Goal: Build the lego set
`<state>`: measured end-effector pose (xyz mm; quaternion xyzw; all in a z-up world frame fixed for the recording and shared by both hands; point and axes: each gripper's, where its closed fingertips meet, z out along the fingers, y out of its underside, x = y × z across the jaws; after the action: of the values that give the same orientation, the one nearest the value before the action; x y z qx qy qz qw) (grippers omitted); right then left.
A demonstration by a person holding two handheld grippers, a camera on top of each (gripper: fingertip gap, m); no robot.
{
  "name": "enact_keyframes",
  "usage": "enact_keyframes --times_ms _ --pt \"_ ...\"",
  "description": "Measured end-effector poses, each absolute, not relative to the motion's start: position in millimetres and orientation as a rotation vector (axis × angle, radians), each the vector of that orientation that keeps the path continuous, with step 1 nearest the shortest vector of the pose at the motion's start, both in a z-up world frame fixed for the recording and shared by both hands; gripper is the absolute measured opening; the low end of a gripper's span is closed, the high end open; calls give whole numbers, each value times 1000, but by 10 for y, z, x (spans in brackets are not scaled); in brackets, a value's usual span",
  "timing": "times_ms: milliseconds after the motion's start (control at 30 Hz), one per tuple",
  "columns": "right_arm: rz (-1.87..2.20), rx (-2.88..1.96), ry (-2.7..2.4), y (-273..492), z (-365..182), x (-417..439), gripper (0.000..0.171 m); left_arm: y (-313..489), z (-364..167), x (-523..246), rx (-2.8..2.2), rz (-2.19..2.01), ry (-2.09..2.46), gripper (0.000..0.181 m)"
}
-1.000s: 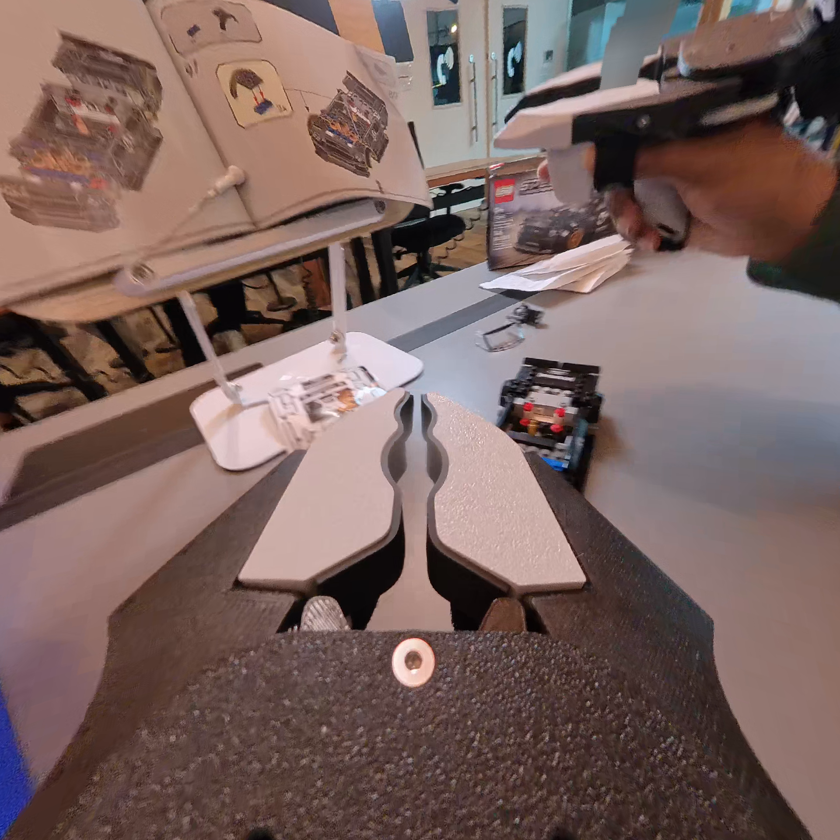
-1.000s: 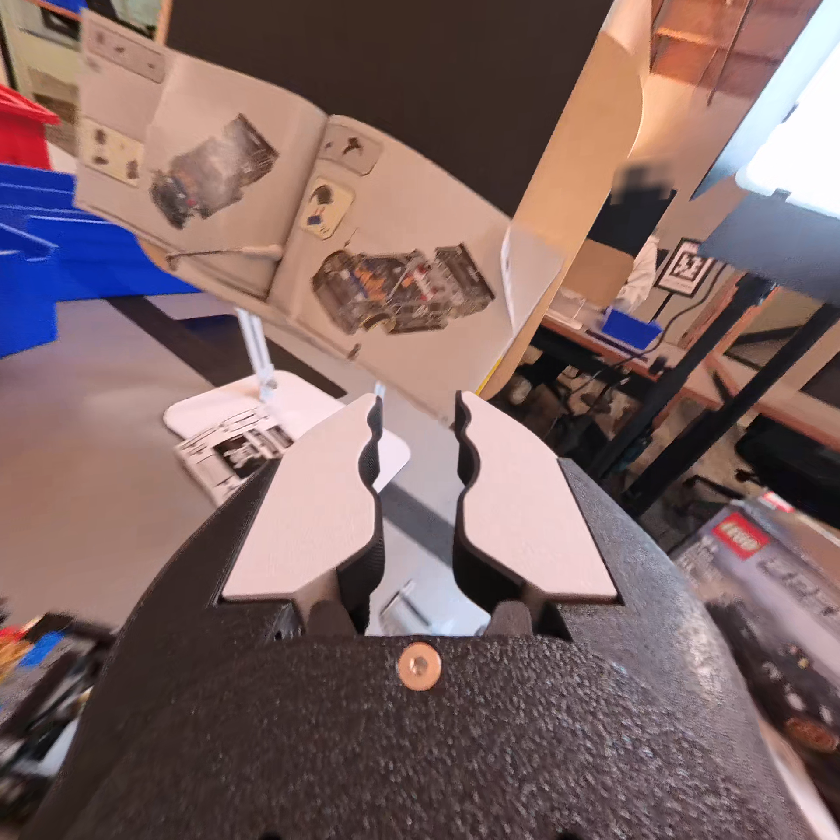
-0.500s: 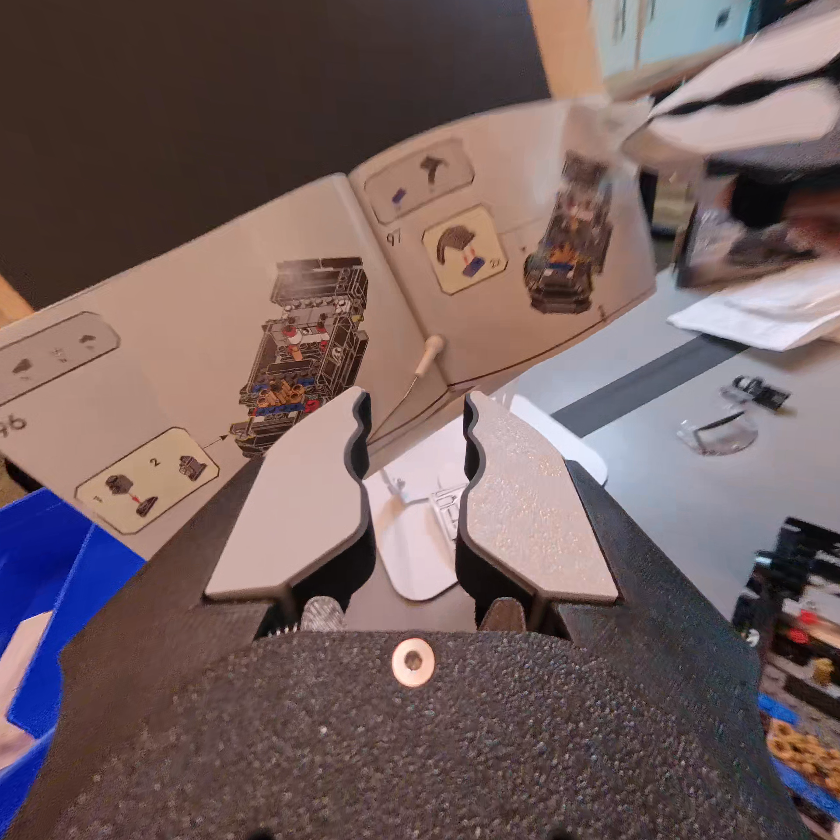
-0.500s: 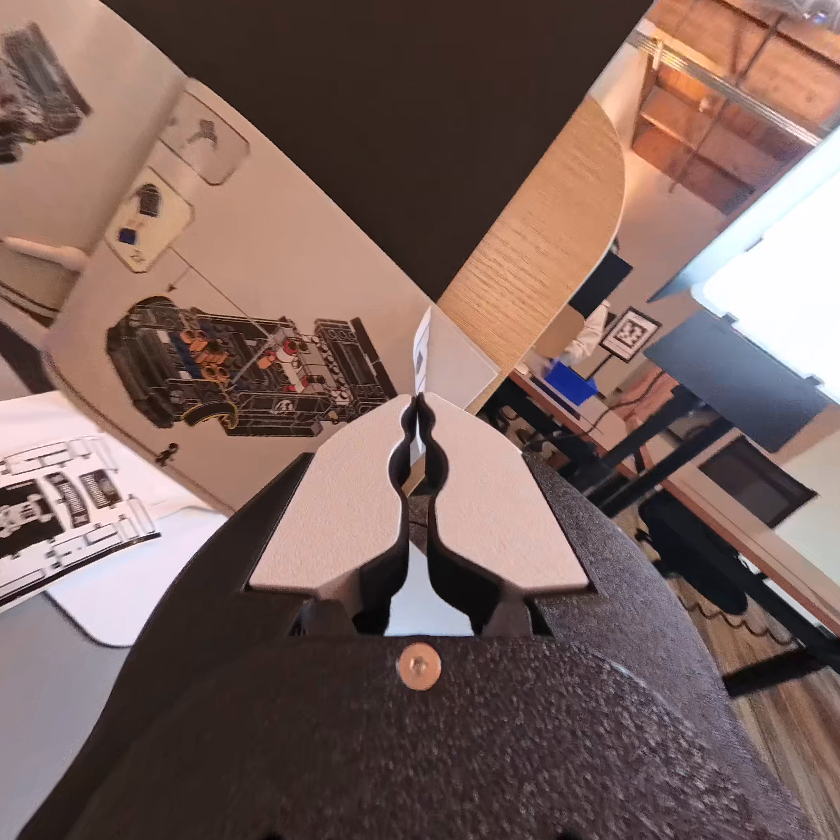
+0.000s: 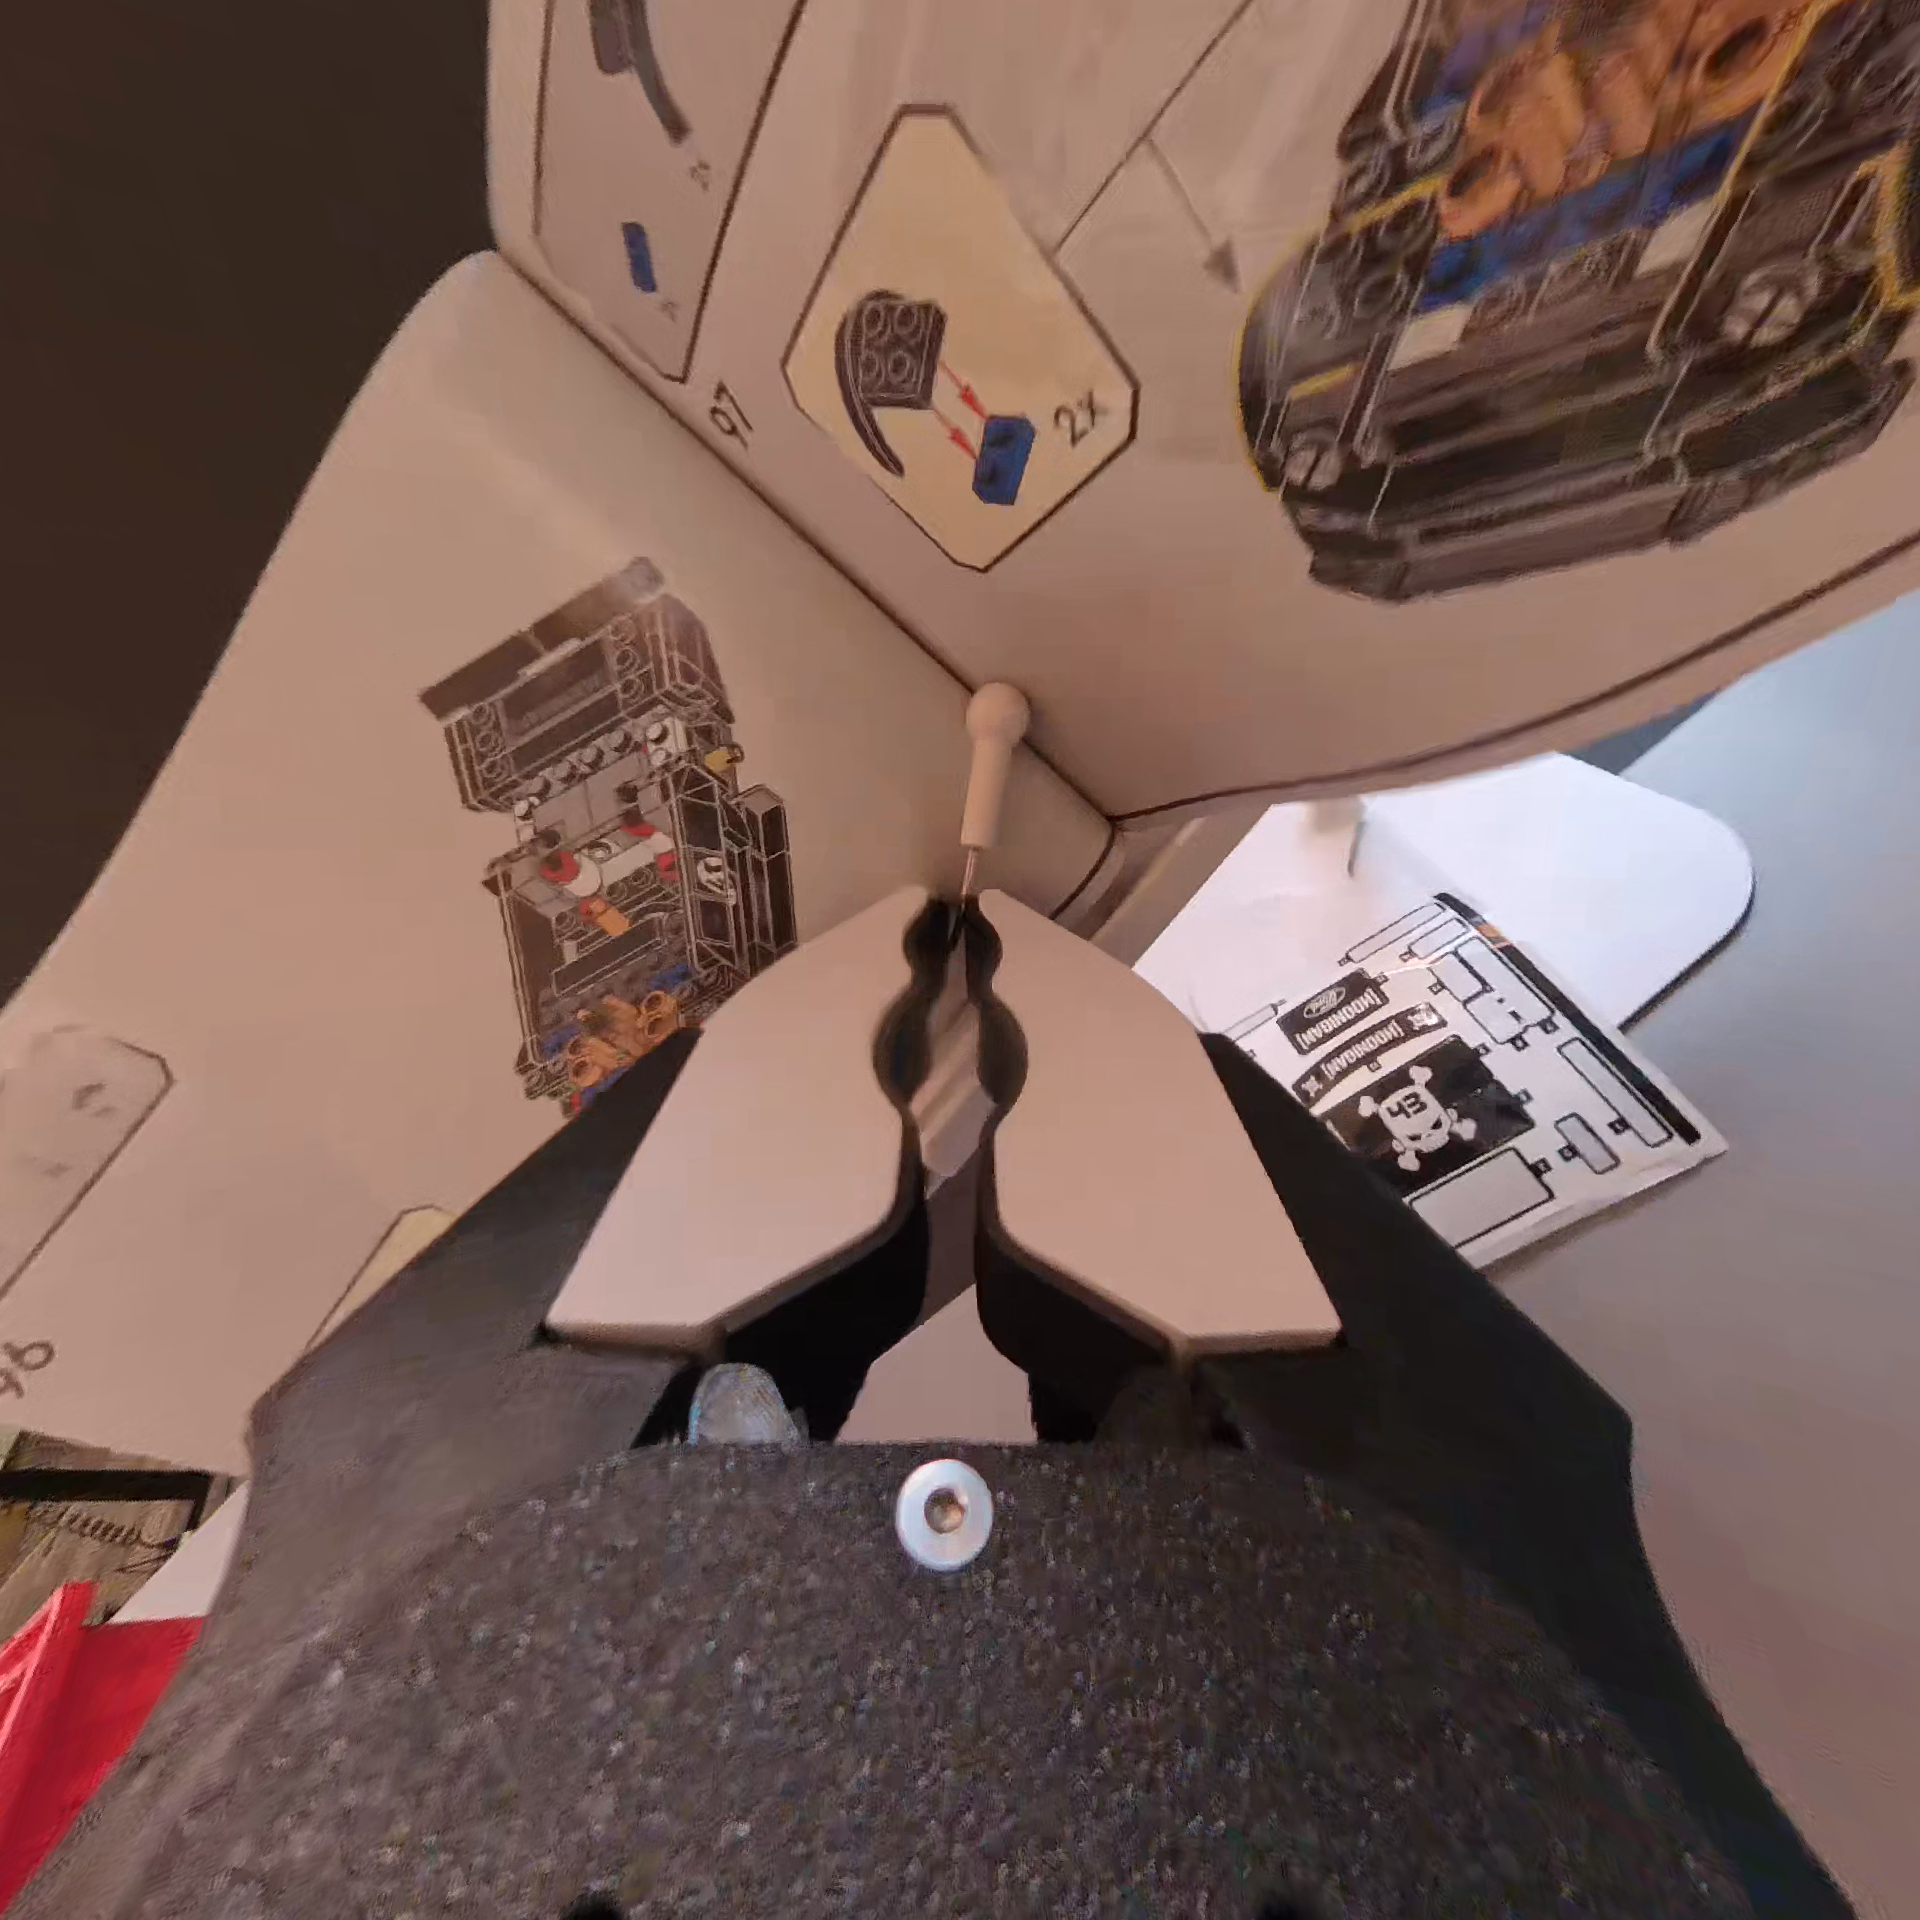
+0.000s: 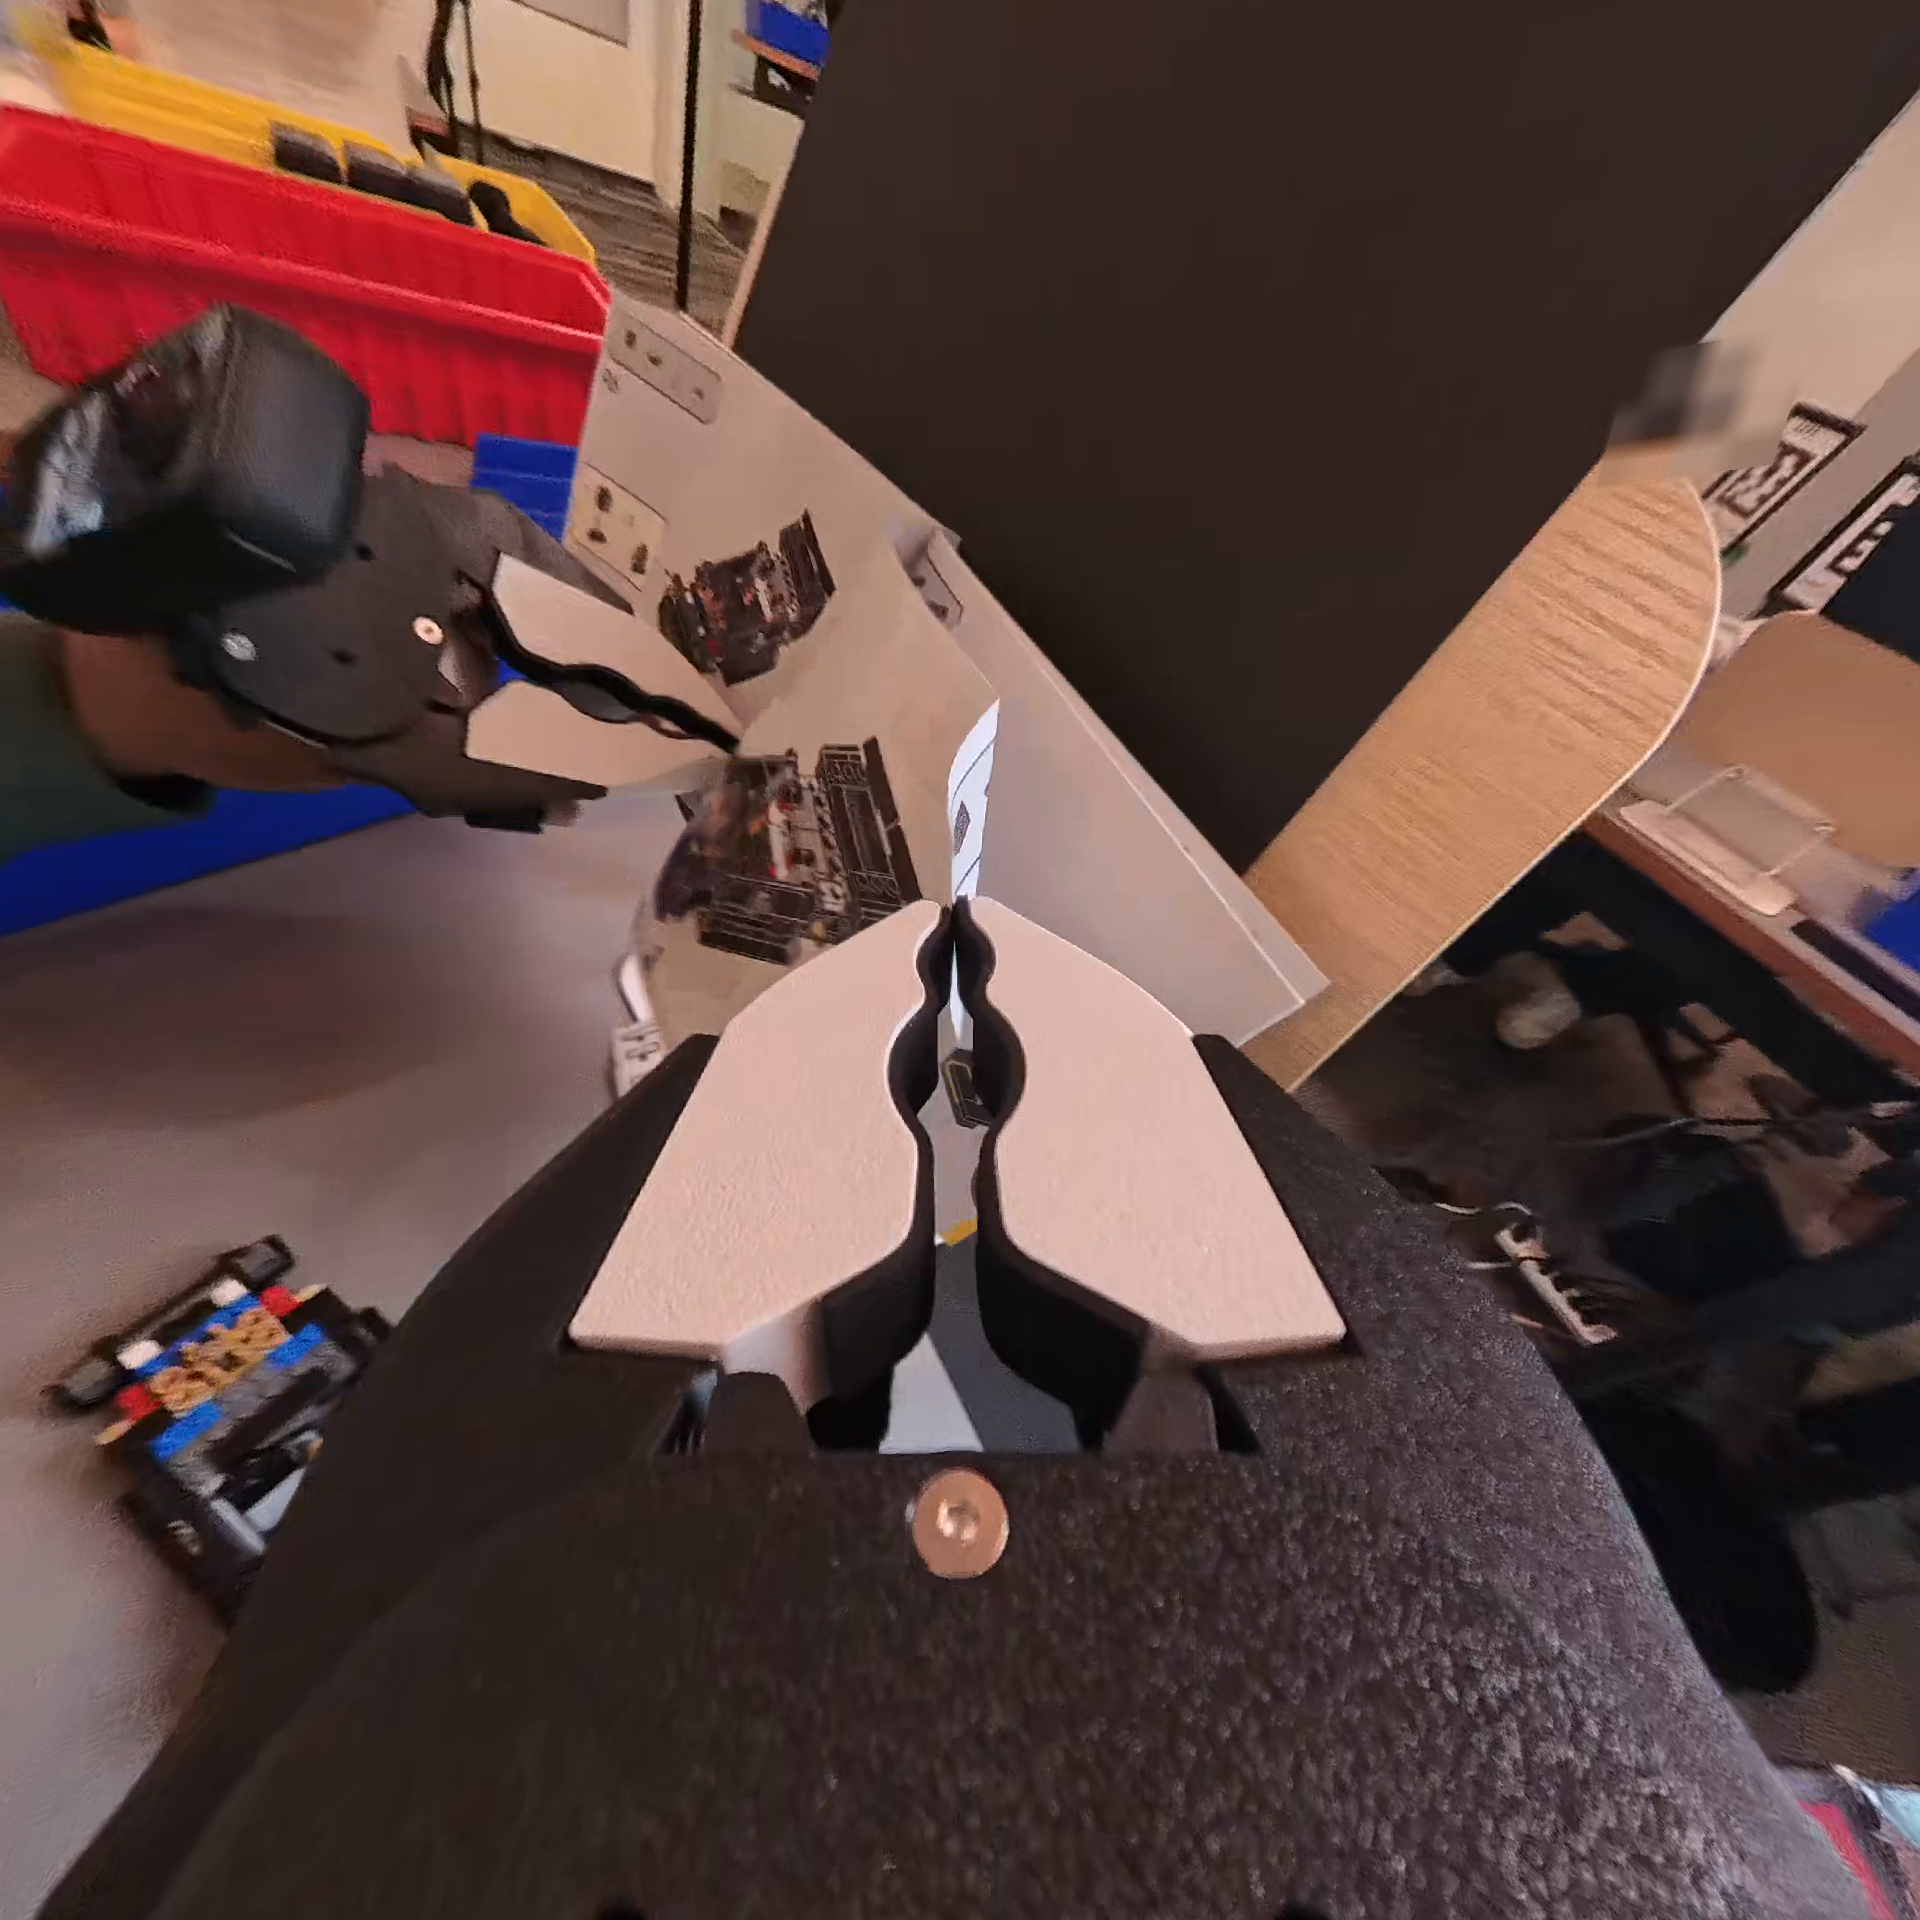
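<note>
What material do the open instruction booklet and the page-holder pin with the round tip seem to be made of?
Open instruction booklet: thin matte printed paper; its pages curve and fold at the spine. Cream round-tipped page-holder pin: probably smooth plastic over a thin metal wire, showing below the sleeve.

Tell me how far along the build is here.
Done: the car is partly built, with studs exposed on top. In hand: the right tongs pinch a manual page; the left tongs close on the stand's page clip. Left: probably turning the page, adding the remaining parts, and using the sticker sheet.
</note>
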<state>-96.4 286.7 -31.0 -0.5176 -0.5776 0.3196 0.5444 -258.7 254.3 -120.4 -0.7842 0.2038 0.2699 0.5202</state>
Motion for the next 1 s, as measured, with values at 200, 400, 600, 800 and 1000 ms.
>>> enact_keyframes --times_ms 200,400,600,800,1000 --pt "882 -1233 -1416 2539 -219 -1052 0 2486 -1068 -2644 -1716 406 205 3" --pt "1027 -1224 -1482 2127 -169 -1361 0 2329 -891 -2922 -1509 46 -157 2" --pt "1064 -1212 -1567 1757 -386 -2052 0 2153 -1012 -3263 -1388 -202 -420 2" --pt "1210 -1119 -1680 1429 -666 -2579 45 2083 -1149 -3362 -1275 -399 -504 3" --pt "1044 -1095 -1455 1849 -629 -2172 13 2076 -1176 -3375 -1228 -493 -527 3"
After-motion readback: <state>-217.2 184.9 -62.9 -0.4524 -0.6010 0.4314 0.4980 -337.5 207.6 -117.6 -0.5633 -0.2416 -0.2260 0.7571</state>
